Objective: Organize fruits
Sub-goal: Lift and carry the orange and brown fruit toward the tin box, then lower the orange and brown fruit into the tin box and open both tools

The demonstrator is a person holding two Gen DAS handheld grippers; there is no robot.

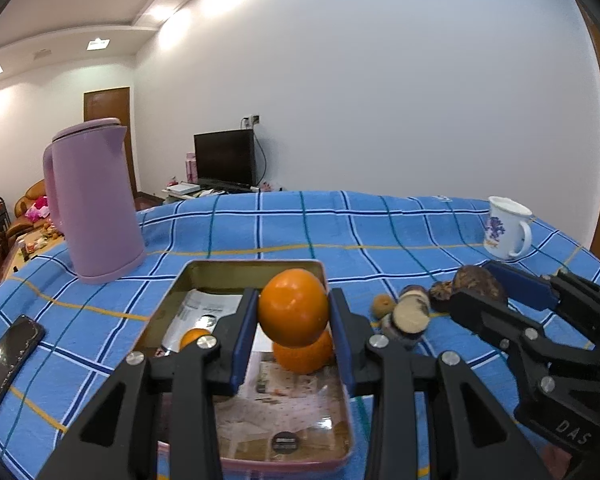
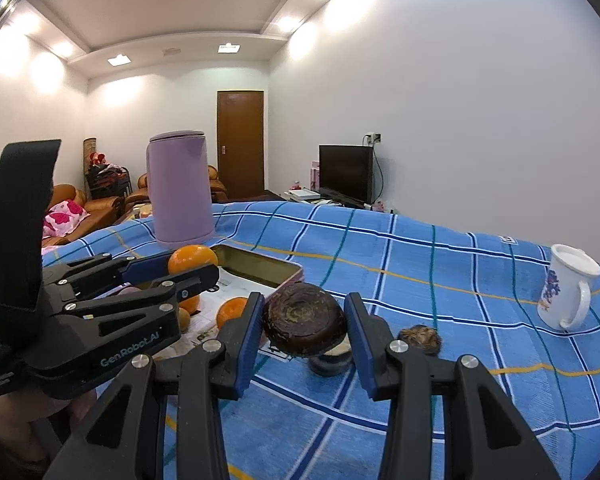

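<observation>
My left gripper [image 1: 294, 312] is shut on an orange [image 1: 293, 307] and holds it above a rectangular metal tin tray [image 1: 252, 266]. Two more oranges lie in the tray, one right below it [image 1: 304, 354] and one to the left [image 1: 194, 337]. My right gripper [image 2: 305, 320] is shut on a dark brown round fruit [image 2: 304, 319], held above the blue checked cloth right of the tray. Below it sits a cut dark fruit with pale flesh [image 1: 410, 314]. A small tan fruit [image 1: 382, 305] and a dark rough one [image 2: 419, 338] lie nearby.
A purple kettle [image 1: 92, 204] stands behind the tray on the left. A white flowered mug [image 1: 508, 228] stands at the far right. A black phone [image 1: 8, 360] lies near the left table edge. Printed paper lines the tray.
</observation>
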